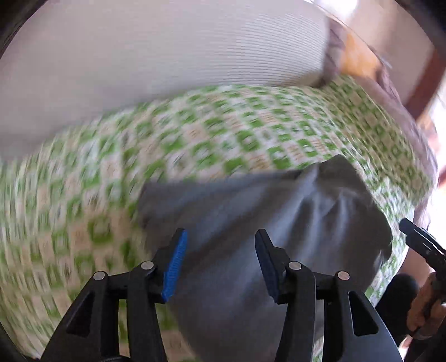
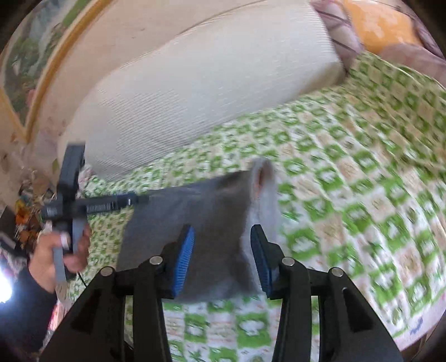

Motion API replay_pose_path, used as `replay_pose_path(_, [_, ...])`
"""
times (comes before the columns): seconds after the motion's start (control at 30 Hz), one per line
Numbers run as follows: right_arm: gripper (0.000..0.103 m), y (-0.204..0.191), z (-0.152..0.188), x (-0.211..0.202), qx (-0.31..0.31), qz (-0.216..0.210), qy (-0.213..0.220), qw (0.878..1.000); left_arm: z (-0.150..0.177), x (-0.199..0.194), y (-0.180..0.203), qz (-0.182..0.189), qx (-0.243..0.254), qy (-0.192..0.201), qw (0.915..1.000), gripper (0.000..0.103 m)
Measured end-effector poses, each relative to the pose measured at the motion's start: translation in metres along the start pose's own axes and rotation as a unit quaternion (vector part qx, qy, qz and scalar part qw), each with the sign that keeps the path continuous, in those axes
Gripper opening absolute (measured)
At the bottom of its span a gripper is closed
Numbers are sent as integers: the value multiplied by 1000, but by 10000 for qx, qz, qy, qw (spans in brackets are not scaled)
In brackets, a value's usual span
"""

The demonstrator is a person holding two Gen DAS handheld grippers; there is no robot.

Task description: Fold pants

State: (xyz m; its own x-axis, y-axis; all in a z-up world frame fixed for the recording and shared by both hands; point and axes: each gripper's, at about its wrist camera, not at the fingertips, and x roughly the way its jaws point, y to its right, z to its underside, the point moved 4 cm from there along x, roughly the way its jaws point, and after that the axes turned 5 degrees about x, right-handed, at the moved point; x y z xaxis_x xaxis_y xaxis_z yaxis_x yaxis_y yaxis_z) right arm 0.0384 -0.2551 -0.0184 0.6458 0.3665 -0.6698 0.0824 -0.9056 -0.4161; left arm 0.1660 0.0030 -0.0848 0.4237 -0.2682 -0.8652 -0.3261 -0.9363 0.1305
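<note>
The grey pants (image 1: 251, 217) lie bunched and partly folded on the green-and-white patterned bedspread (image 1: 83, 195). My left gripper (image 1: 221, 242) is open just above the near part of the pants, its blue pads apart with nothing between them. In the right wrist view the pants (image 2: 211, 211) lie under my right gripper (image 2: 223, 239), which is also open and empty; one fold stands up at the far edge. The left gripper (image 2: 145, 199) shows at the left of that view, held by a hand at the pants' left edge. Both views are motion-blurred.
A large white ribbed cushion (image 2: 195, 83) lies along the far side of the bed. An orange pillow (image 2: 382, 25) sits at the far right corner. A framed picture (image 2: 33, 55) hangs on the wall at left. The right hand and gripper (image 1: 423, 250) show at the right edge.
</note>
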Motion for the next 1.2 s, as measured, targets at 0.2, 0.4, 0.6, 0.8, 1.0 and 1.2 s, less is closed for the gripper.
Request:
replay_pose_path(0.2, [44,-20,-1,34,-218,-367,-254,9988,55,-1,-30,482,-1140,-31,9923,55])
replay_pose_path(0.4, [45,32,14,66,578,129,-748,9954,95,24,-24,698,-1515,-196,9858,59])
replay_pose_path(0.6, [48,0,0,55,186,-155,-630,9977,111,11,-23,744,-1908,-24,9788,60])
replay_pose_path(0.8, [58,-105,-35,111,-1156,-757,-1089,9844,129,5,-19,920,-2347,-14,9677,64])
replay_pose_path(1.0, [60,-189,-24,202,-2658,-946,-2305,9313,140,5,-23,1020,-2917,131,9510,66])
replay_pose_path(1.2, [61,-213,-7,256,-3985,-595,-3064,8624,149,-3,-38,697,-3510,395,9330,66])
